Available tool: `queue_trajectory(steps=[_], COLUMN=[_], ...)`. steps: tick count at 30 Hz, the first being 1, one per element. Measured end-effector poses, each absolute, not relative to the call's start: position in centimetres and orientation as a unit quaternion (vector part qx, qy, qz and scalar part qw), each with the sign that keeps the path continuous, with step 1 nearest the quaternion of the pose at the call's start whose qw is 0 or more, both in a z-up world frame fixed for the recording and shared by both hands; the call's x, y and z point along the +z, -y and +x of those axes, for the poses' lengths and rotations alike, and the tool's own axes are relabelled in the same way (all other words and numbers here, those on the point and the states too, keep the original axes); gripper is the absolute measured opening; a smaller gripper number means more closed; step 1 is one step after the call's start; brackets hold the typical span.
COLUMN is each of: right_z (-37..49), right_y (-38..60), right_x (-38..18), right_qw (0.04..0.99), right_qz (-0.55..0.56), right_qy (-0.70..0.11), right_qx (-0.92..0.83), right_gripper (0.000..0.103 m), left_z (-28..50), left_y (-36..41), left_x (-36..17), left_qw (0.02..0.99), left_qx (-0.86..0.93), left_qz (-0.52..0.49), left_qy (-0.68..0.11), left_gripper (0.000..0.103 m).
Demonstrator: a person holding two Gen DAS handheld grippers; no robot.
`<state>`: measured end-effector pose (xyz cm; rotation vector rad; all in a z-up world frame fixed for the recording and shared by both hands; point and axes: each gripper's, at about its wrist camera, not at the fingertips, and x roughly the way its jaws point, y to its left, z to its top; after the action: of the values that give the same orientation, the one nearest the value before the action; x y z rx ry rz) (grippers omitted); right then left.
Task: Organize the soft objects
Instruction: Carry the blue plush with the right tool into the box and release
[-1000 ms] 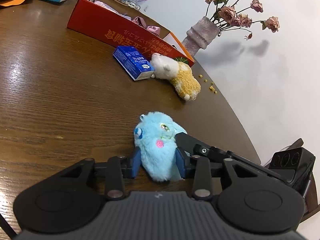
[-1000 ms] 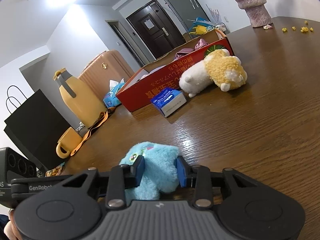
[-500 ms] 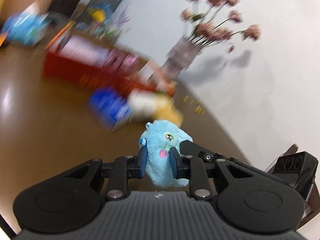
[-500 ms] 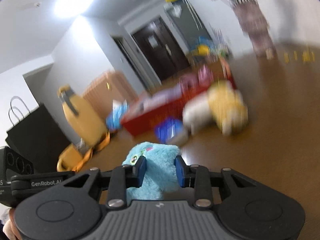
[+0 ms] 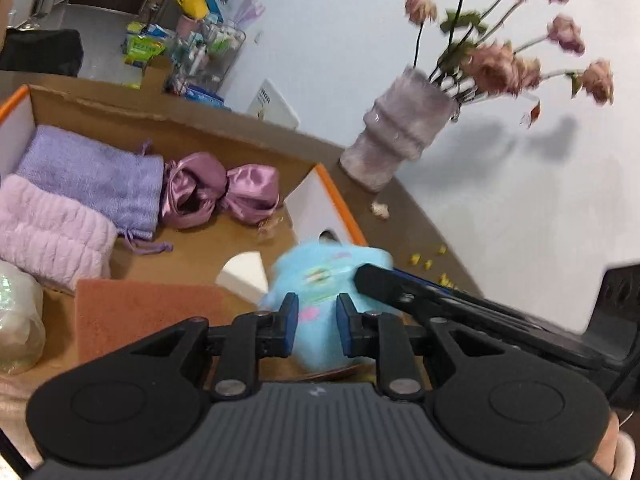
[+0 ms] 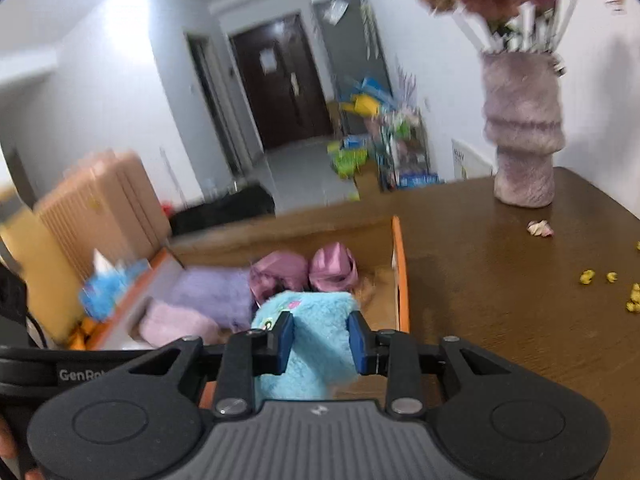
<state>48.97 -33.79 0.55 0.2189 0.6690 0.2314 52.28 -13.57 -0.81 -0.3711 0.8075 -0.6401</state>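
Both grippers pinch the same blue plush toy (image 5: 320, 280): the left gripper (image 5: 313, 325) squeezes it from one side and the right gripper (image 6: 320, 338) from the other, and the fur bulges around the blue pads. The toy hangs over the near right corner of the open cardboard box (image 5: 192, 120), blurred, so whether it touches the rim is unclear. Inside the box lie a lilac pouch (image 5: 92, 176), a pink fluffy cloth (image 5: 48, 228) and a satin bundle (image 5: 218, 192). A vase (image 6: 524, 136) of dried roses stands on the table (image 6: 500, 280) beyond.
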Motion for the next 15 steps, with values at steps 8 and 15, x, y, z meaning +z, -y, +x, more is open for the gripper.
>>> queue_trajectory(steps=[8, 15], right_z=[50.2, 48.2], right_y=[31.6, 33.2], right_x=[-2.3, 0.9], right_qw=[0.922, 0.929], right_qz=[0.088, 0.097], right_qy=[-0.356, -0.334], right_qx=[0.127, 0.130], right_gripper=[0.018, 0.028], left_z=[51.3, 49.5], left_y=[11.7, 8.9], left_x=[-0.7, 2.7], left_qw=[0.887, 0.918], left_qx=[-0.274, -0.219], left_qz=[-0.118, -0.089], left_qy=[-0.353, -0.319], left_gripper=[0.024, 0.045])
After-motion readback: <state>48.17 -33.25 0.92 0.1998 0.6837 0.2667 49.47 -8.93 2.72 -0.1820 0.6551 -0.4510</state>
